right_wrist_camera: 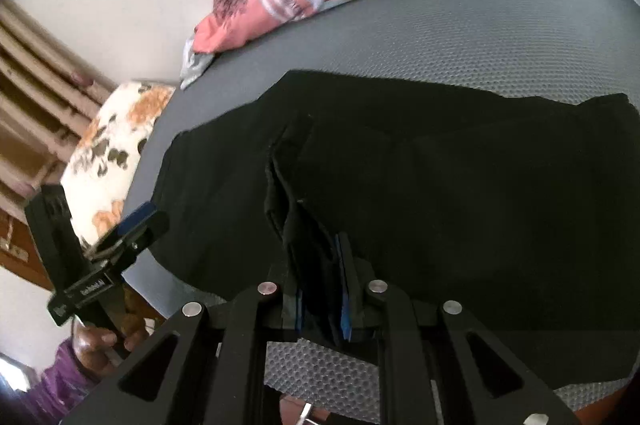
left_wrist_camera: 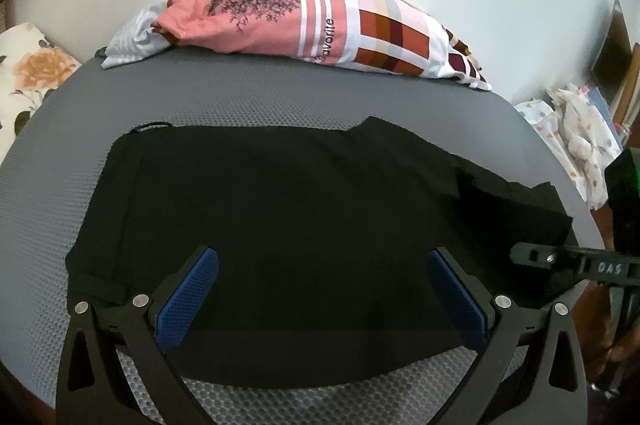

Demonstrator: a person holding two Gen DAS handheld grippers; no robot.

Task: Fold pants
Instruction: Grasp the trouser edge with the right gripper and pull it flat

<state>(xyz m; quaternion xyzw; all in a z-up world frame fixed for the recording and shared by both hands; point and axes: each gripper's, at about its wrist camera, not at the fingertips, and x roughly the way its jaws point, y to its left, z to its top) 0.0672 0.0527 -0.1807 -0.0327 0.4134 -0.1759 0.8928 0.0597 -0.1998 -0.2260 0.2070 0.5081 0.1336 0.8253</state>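
Black pants (left_wrist_camera: 304,209) lie flat and partly folded across a grey mesh mat (left_wrist_camera: 256,93). My left gripper (left_wrist_camera: 322,271) is open, its blue pads spread wide just above the near part of the pants, holding nothing. My right gripper (right_wrist_camera: 320,257) is shut on a raised fold of the pants (right_wrist_camera: 288,193) near their near edge; the cloth bunches up between the blue pads. The right gripper also shows in the left wrist view (left_wrist_camera: 532,255) at the right edge of the pants. The left gripper shows in the right wrist view (right_wrist_camera: 132,225) at the left.
A pile of pink, white and checked laundry (left_wrist_camera: 320,21) lies at the far edge of the mat. A floral cushion (left_wrist_camera: 28,73) sits to the left. Patterned white cloth (left_wrist_camera: 576,141) lies off the right side. A white wall is behind.
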